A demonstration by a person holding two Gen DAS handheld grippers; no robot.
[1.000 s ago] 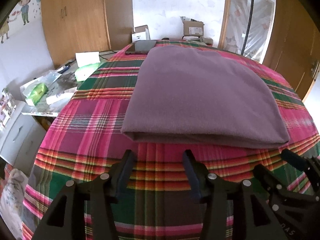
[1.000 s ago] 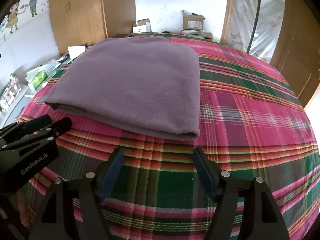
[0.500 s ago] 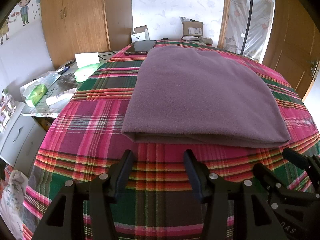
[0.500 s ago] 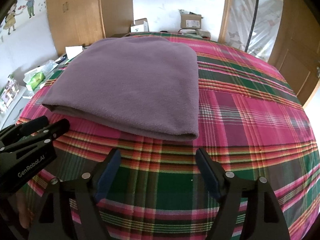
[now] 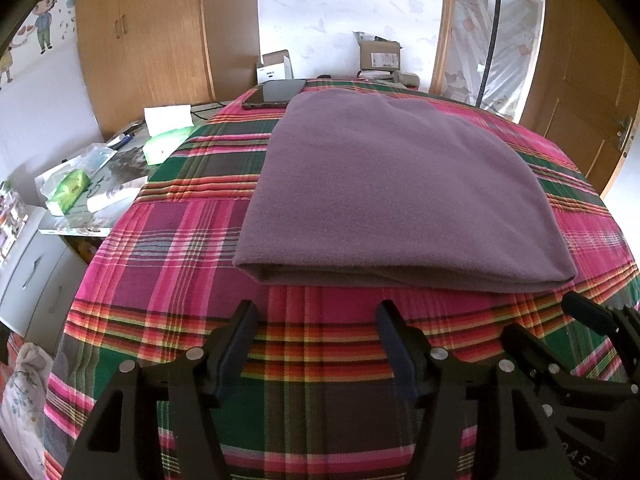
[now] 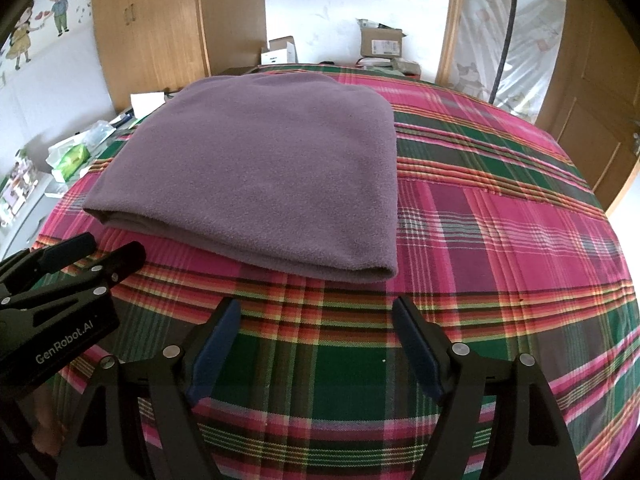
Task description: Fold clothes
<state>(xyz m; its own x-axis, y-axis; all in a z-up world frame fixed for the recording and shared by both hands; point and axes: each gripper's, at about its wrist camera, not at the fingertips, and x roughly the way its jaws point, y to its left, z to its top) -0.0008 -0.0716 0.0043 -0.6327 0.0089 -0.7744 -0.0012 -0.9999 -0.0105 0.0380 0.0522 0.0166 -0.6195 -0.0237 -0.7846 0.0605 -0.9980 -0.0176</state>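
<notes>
Side table (image 5: 80, 224), far left of the left wrist view: carries green tissue packs (image 5: 68, 192) and loose white packaging. It stands beside the bed, below the level of the plaid cover.

Plaid bedspread (image 5: 168, 248): red, pink and green check, spread over the whole working surface. A dark phone (image 5: 276, 92) lies flat at its far edge, just beside the far left corner of the garment.

Purple fleece garment (image 5: 384, 188): folded into a flat rectangular stack, lying in the middle of the bedspread. The layered near edge faces both grippers. No tool touches it.

Left gripper (image 5: 316, 320): positioned above the bedspread, just short of the near left corner of the garment. Its jaws are opening and already stand wide apart. Nothing lies between them; only the plaid fabric shows in the gap.

Right gripper (image 6: 316, 316): positioned to the right of the left gripper, facing the near right corner of the garment. Jaws spread fully, with nothing gripped. Blue pads (image 6: 212, 344) line the inner faces of its fingers.

Both tools are tilted downward toward the bedspread, side by side, near each other.
</notes>
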